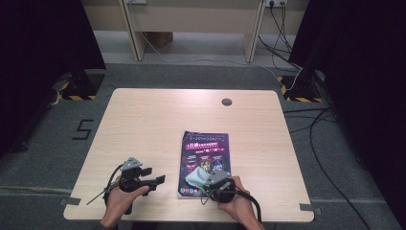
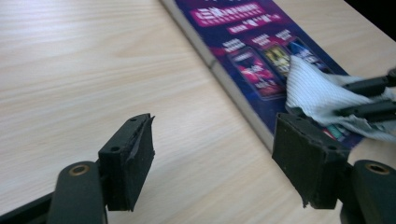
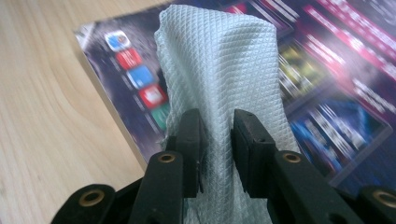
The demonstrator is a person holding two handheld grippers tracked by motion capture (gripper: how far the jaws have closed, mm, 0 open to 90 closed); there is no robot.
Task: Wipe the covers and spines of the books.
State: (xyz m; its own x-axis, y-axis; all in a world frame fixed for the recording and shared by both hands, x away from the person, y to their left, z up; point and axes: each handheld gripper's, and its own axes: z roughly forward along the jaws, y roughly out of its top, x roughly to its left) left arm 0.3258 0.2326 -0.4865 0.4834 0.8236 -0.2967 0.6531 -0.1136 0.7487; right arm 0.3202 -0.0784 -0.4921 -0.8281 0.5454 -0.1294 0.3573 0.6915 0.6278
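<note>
Right gripper (image 3: 217,135): jaws pinched on a pale quilted cloth (image 3: 219,70), whose folded bulk spreads past the pads and lies on the cover below. In the high view this gripper (image 1: 210,181) sits at the near end of the book (image 1: 205,158), the right hand (image 1: 234,199) cupped under its body, forearm entering from the table's near edge, jaws aimed away and slightly leftward.

Cloth (image 1: 197,178): on the book's near left corner, clamped, one edge lifted off the cover.

Book: dark purple cover with printed panels, lying flat, right of the table's middle, its short side close to the near edge.

Left gripper (image 2: 212,168): jaws apart, nothing between the pads; bare wood under them. In the high view it (image 1: 155,181) is held near the near left corner of the table (image 1: 143,120), the left hand (image 1: 122,201) wrapped around the handle, jaws pointing level toward the book's left edge, just short of it.
</note>
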